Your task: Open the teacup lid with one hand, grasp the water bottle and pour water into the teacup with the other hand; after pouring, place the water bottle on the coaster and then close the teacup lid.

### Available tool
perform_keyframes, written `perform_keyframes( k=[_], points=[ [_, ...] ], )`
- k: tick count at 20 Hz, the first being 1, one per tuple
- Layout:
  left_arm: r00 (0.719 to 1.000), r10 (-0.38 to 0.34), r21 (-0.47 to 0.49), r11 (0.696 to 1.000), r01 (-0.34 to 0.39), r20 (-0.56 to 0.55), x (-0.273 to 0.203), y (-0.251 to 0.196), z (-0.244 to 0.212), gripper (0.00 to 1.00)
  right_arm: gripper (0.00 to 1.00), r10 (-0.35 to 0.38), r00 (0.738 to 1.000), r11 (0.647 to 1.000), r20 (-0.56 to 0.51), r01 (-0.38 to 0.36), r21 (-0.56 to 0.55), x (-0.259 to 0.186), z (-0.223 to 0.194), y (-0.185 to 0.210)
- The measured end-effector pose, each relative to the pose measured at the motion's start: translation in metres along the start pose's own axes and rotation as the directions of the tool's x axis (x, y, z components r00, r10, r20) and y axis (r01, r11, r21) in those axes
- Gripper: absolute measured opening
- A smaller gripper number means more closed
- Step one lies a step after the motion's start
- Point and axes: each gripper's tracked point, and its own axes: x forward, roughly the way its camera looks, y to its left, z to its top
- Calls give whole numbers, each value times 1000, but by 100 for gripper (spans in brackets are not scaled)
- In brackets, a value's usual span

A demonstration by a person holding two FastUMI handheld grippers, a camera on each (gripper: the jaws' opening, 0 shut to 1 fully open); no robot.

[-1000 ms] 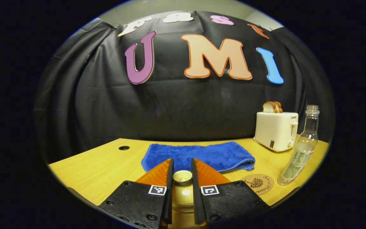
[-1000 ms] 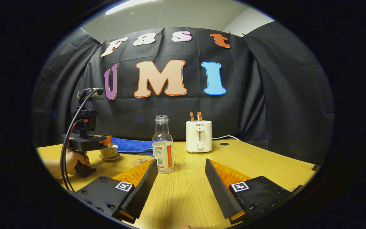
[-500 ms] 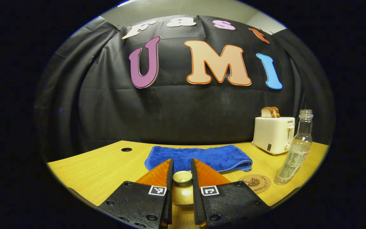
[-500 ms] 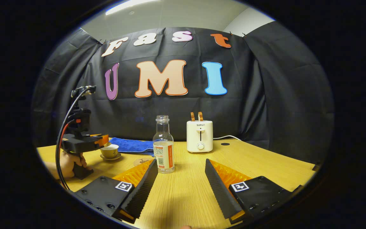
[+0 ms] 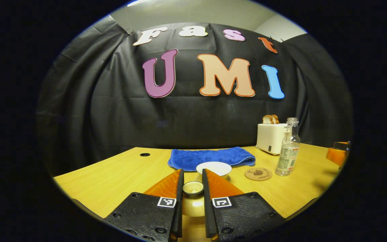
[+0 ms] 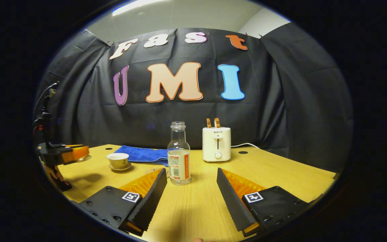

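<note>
Left gripper (image 5: pixel 192 181) pinching the round knob of the glossy teacup lid (image 5: pixel 193 201), held clear of the open teacup (image 5: pixel 214 168) on its saucer. Right gripper (image 6: pixel 190 179) with fingers spread wide above bare wood-grain table (image 6: pixel 281 174). Clear, uncapped water bottle (image 6: pixel 178 154) upright just ahead; round cork coaster (image 5: pixel 258 174) beside it; folded blue towel (image 5: pixel 212 157) behind

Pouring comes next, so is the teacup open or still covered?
Open. The teacup shows a bare rim on its saucer, and the left gripper holds the lid away from it.
</note>
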Motion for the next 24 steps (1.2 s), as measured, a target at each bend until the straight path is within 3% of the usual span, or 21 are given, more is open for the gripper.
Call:
perform_keyframes(
  k=[3, 4, 6, 7, 9, 11, 14, 16, 21, 24],
  points=[
    [1000, 2, -1, 1000, -2, 0, -23, 21, -1, 24, 98, -4, 1000, 1000, -1, 4, 0, 17, -1, 14],
    [1000, 9, -1, 1000, -9, 1, -29, 29, -1, 24, 94, -2, 1000, 1000, -4, 2, 0, 23, -1, 19],
    [1000, 22, -2, 1000, -22, -2, -35, 40, -1, 24, 99, 0, 1000, 1000, -3, 0, 1, 38, -3, 27],
    [1000, 27, -1, 1000, -27, -2, -38, 43, -1, 22, 96, -6, 1000, 1000, -7, 6, 1, 47, -4, 29],
    [1000, 17, 0, 1000, -17, -1, -42, 42, -1, 24, 93, -12, 1000, 1000, -7, 12, 2, 61, -5, 32],
    [1000, 9, 0, 1000, -9, -1, -45, 42, -1, 24, 99, -20, 1000, 1000, -4, 20, 2, 75, -5, 33],
    [1000, -8, 0, 1000, 8, -3, -47, 38, -1, 24, 92, -22, 1000, 1000, -7, 22, 1, 95, -6, 36],
    [1000, -13, 0, 1000, 13, -2, -47, 38, -2, 24, 96, -39, 999, 999, -2, 39, 0, 110, -7, 35],
    [1000, -16, -1, 1000, 16, -1, -47, 37, -2, 24, 92, -56, 998, 998, -24, 56, 3, 147, -13, 37],
    [1000, -18, -1, 1000, 18, -2, -46, 37, -2, 24, 96, -59, 998, 998, -25, 59, 3, 164, -14, 37]
  ],
)
